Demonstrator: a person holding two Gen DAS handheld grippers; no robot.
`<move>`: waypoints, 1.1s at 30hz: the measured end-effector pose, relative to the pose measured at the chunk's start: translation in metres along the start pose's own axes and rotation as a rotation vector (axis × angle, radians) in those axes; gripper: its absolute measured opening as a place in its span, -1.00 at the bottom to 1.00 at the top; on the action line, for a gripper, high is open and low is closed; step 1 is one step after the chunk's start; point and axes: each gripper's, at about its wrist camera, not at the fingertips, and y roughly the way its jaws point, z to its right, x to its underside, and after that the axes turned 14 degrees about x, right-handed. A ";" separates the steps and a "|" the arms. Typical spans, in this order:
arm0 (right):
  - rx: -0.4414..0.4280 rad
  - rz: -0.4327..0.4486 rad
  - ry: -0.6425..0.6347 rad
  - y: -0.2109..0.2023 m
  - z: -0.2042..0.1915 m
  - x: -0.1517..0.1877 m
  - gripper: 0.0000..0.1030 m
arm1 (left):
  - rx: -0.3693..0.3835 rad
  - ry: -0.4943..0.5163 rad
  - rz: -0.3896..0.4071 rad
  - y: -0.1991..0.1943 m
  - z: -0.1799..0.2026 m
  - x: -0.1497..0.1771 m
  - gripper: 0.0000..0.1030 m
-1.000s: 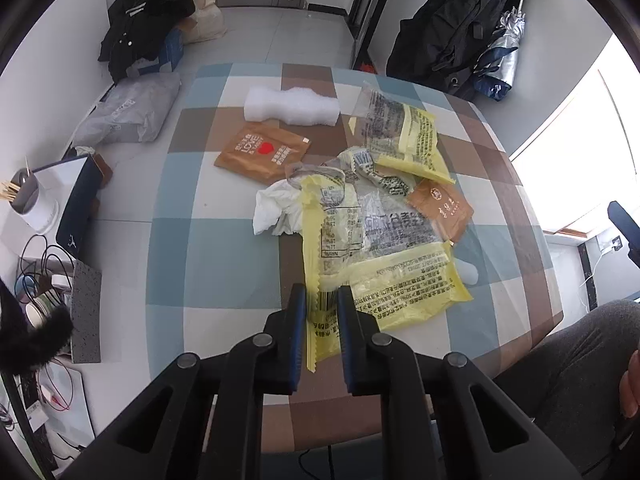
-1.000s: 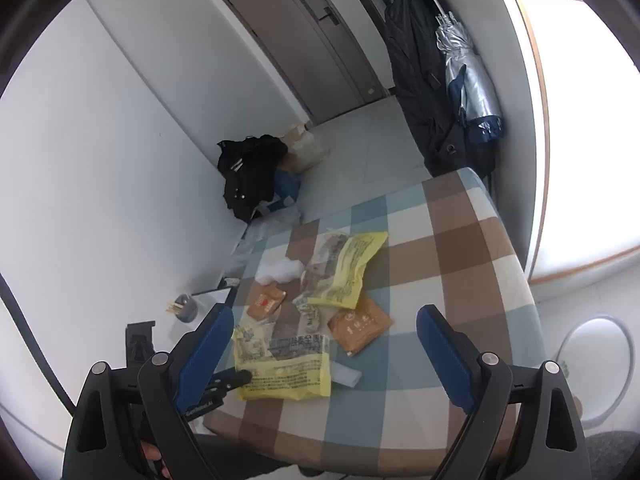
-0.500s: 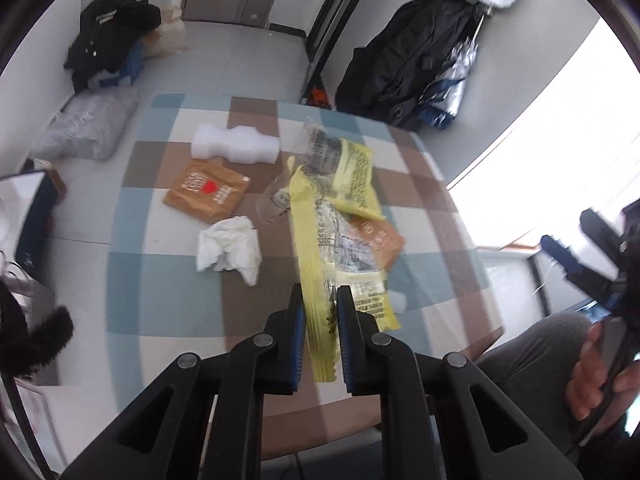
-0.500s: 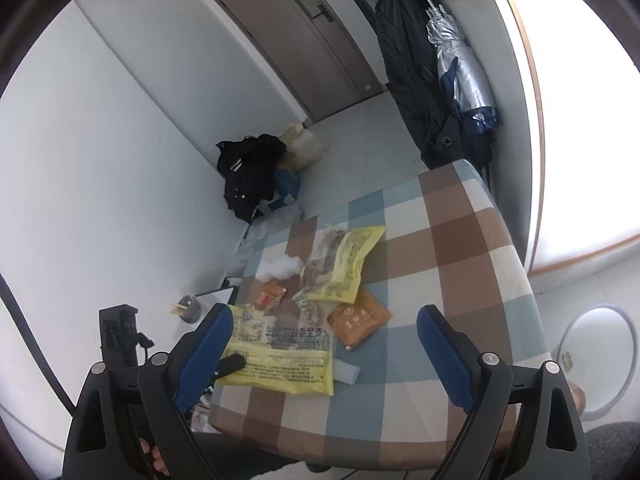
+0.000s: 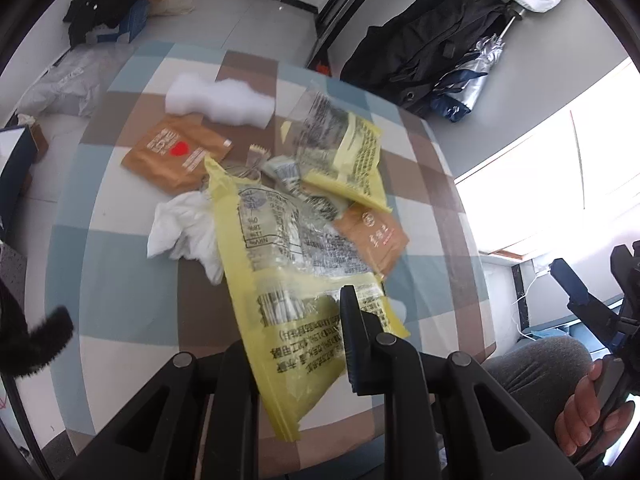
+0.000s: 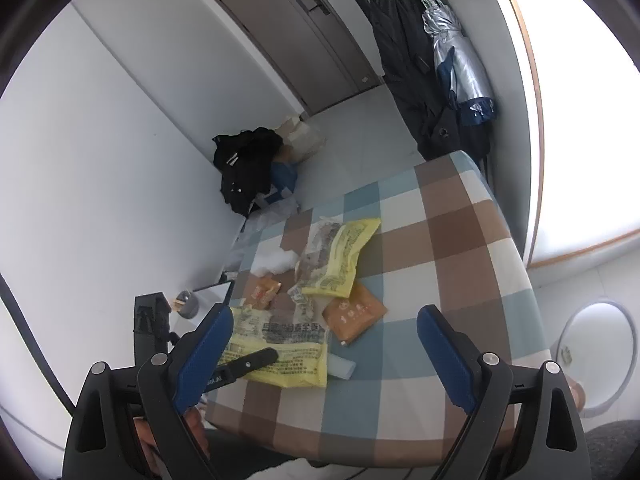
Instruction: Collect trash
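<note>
Left hand-held gripper (image 5: 296, 344) clamped on the near end of a yellow plastic bag (image 5: 280, 280), its jaws having just eased slightly apart; the bag trails over the checked counter (image 5: 120, 216) among a crumpled tissue (image 5: 184, 228), brown sachets and white foam. Right hand-held gripper (image 6: 324, 344) held wide open, empty, above the counter's near edge

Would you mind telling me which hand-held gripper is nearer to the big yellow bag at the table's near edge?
Left. The left hand-held gripper has the yellow bag between its fingers; the right hand-held gripper hangs open, off the table's near side, clear of it.
</note>
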 end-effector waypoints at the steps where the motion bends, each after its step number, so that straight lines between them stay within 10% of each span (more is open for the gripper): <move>1: 0.005 -0.001 -0.004 0.001 0.000 0.000 0.82 | -0.007 0.012 -0.004 0.000 0.002 0.000 -0.72; 17: 0.084 -0.016 -0.079 0.015 -0.012 0.010 0.82 | 0.113 -0.057 0.136 -0.054 0.002 -0.008 -0.90; 26: 0.122 -0.026 -0.110 0.028 -0.028 0.014 0.82 | 0.029 -0.159 0.023 -0.036 -0.026 -0.005 -0.94; 33: 0.138 -0.042 -0.151 0.039 -0.045 0.020 0.82 | 0.068 -0.152 0.095 -0.058 -0.023 -0.004 -1.00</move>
